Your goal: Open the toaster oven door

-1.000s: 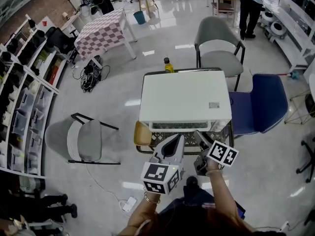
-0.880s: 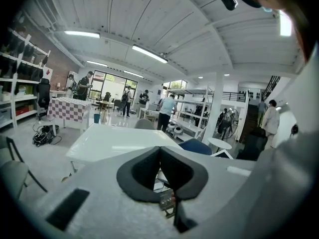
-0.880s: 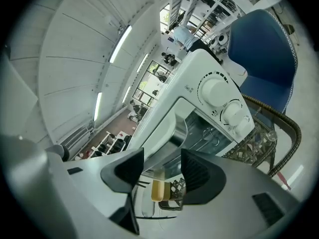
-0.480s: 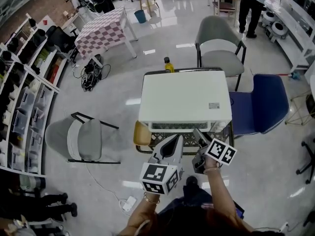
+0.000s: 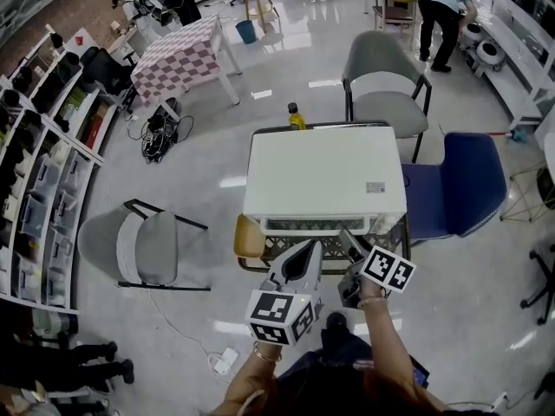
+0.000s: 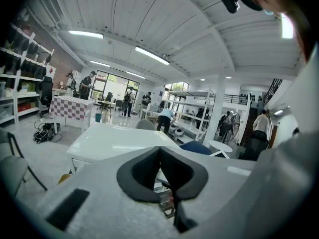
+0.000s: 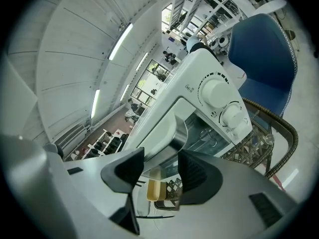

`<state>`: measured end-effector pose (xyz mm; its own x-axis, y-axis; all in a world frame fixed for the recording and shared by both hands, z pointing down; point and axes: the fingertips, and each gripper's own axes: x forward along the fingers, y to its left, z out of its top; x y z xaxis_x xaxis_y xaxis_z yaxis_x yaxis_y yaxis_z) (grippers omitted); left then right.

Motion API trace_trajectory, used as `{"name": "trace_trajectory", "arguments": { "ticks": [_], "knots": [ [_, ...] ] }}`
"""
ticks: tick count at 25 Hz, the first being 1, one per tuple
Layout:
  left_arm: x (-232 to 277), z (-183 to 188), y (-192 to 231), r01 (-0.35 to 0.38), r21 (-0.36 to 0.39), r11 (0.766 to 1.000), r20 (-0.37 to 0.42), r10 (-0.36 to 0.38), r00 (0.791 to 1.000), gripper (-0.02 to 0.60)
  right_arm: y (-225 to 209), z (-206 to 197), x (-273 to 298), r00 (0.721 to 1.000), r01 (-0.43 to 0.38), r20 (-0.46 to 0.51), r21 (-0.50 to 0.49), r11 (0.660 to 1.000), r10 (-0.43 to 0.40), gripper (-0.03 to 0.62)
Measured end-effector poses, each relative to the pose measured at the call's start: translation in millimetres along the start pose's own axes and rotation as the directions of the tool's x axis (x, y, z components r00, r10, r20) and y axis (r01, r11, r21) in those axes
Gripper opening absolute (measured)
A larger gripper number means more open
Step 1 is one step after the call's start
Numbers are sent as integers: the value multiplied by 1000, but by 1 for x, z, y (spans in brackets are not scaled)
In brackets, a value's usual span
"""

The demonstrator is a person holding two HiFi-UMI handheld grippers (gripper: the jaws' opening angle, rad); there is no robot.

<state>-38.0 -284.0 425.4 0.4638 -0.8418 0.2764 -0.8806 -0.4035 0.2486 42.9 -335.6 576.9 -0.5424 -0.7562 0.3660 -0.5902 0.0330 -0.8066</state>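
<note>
A white toaster oven (image 5: pixel 325 176) stands on a wire-frame stand (image 5: pixel 286 248), its front facing me. In the right gripper view two round knobs (image 7: pixel 215 91) sit beside the glass door (image 7: pixel 209 133), and a chrome door handle (image 7: pixel 175 132) curves down between the jaws. My right gripper (image 5: pixel 349 239) (image 7: pixel 160 156) is at the oven's front, its pads close on either side of that handle. I cannot tell whether the door has left the oven's face. My left gripper (image 5: pixel 303 251) (image 6: pixel 159 151) hovers just left of it, shut and empty, pointing over the oven's white top (image 6: pixel 114 141).
A blue chair (image 5: pixel 455 185) stands right of the oven and a grey chair (image 5: pixel 381 76) behind it. A yellow stool (image 5: pixel 250 237) is at the stand's left corner, a yellow bottle (image 5: pixel 297 115) behind the oven, and another grey chair (image 5: pixel 143 245) lies to the left. Shelves line the left wall.
Both grippers have barely shifted. The right one has edged slightly up and left toward the oven front. A person at the far right has bent down.
</note>
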Motion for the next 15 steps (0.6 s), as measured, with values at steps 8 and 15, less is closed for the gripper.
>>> {"name": "trace_trajectory", "arguments": {
  "ticks": [8,15],
  "knots": [
    [-12,-1,3,-4,-9,1000,10,4,1000,14,-2,-9,-7,1000,20,5,-20,1000,-20,206],
    [-20,0,0,4,-14,1000,18,-4,1000,14,-3,-18,-15,999,37,3,-31,999,-37,207]
  ]
}}
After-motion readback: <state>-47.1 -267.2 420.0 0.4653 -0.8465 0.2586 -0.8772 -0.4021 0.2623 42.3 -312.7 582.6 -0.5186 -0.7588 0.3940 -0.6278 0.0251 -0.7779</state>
